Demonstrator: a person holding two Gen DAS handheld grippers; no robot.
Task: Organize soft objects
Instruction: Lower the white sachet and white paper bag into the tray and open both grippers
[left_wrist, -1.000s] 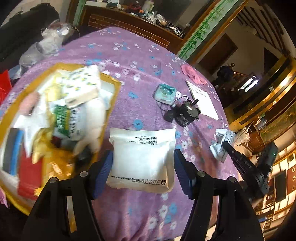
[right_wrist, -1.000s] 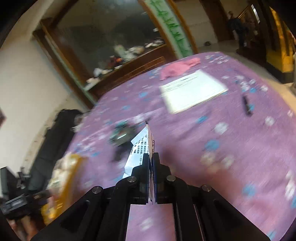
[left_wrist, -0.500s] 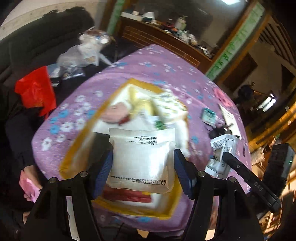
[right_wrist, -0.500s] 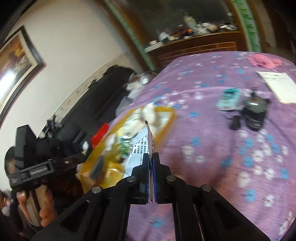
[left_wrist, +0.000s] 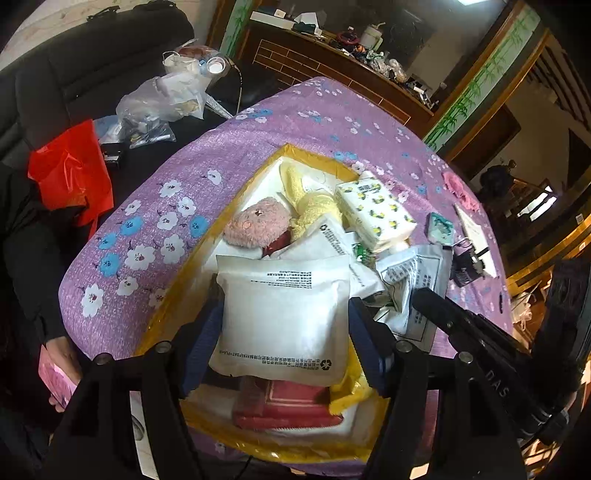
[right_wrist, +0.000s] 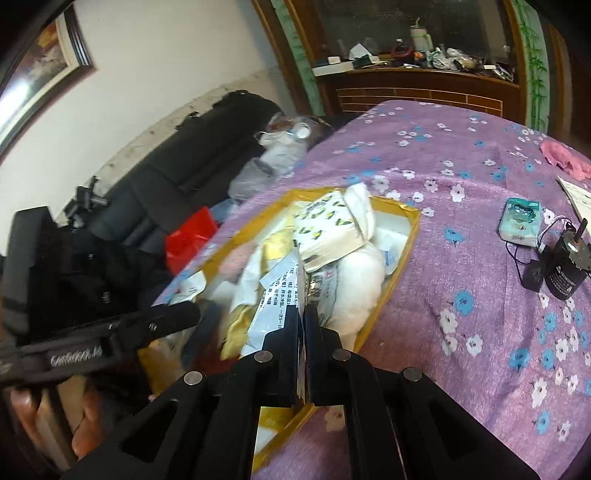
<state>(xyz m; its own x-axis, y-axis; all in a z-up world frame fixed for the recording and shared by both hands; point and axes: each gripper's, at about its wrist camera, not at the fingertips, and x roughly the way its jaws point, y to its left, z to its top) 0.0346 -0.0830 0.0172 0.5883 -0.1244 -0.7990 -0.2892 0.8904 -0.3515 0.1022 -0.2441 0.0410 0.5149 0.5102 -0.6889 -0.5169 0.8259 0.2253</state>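
Note:
My left gripper (left_wrist: 286, 326) is shut on a puffy white pouch (left_wrist: 284, 314), its blue pads pressing both sides. The pouch hangs over a yellow-rimmed box (left_wrist: 240, 195) on the purple flowered tablecloth. In the box lie a pink plush (left_wrist: 258, 221), a yellow plush (left_wrist: 314, 206), a lemon-print tissue pack (left_wrist: 373, 214), white packets and a red item (left_wrist: 291, 406). My right gripper (right_wrist: 303, 314) is shut on a thin printed grey-white packet (right_wrist: 280, 291), held edge-up over the box's (right_wrist: 402, 254) near half. That packet (left_wrist: 410, 284) also shows in the left wrist view, right of the pouch.
On the cloth right of the box sit a mint pack (right_wrist: 521, 219), a black motor with wires (right_wrist: 565, 269), a paper sheet (right_wrist: 576, 195) and a pink cloth (right_wrist: 565, 158). A red bag (left_wrist: 70, 173) and a black sofa (left_wrist: 92, 66) lie beyond the table's left edge.
Both grippers have swung left from the open tablecloth to above the yellow box, each keeping its grip on its packet. The right one has also rolled.

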